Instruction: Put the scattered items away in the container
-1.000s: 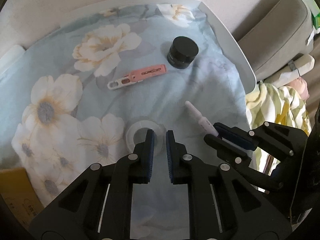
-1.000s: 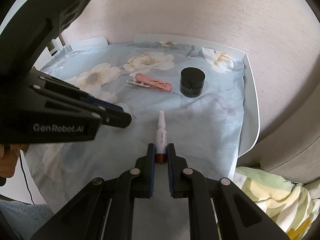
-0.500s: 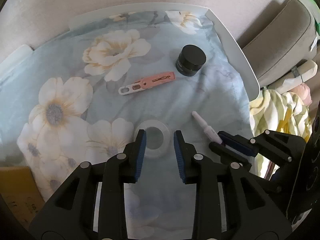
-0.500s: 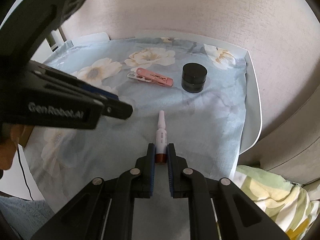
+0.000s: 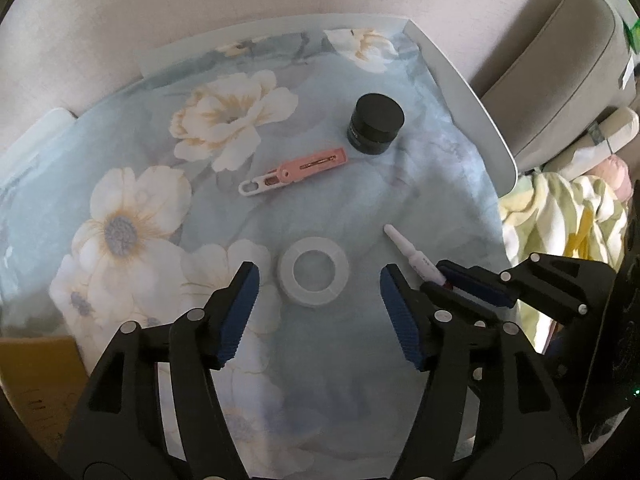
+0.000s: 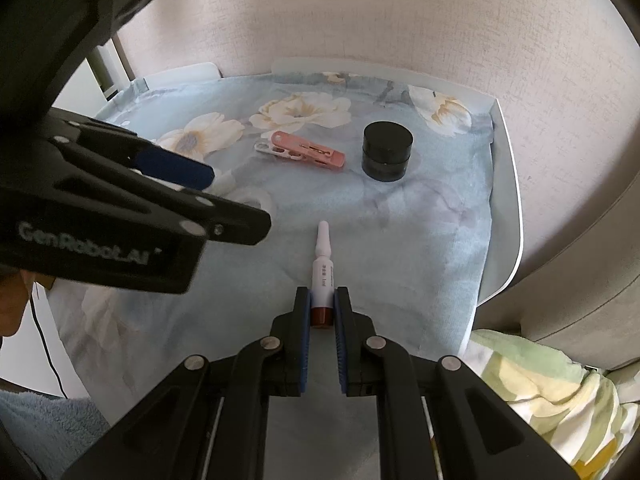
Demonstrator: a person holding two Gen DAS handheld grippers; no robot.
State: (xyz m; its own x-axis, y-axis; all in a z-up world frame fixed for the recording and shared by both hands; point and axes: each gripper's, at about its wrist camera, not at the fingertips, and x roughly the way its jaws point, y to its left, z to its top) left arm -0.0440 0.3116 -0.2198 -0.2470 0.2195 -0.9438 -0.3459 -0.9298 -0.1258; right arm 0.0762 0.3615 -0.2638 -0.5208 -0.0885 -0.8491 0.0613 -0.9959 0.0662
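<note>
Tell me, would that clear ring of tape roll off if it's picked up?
Probably not: the tape roll lies flat on soft floral cloth. It looks light and stiff, though its smooth rim may slip. Stood on edge, it could roll.

"GenRobot.AI" on left tongs (image 6: 224, 200) body; tube (image 6: 322, 276) label print too small, perhaps "1ml"

On the floral cloth (image 5: 132, 160), the jar (image 5: 375, 124) stood behind and right of the clip (image 5: 294, 172); the tape roll (image 5: 314, 271) lay nearer, left of the tube (image 5: 412, 258).
</note>
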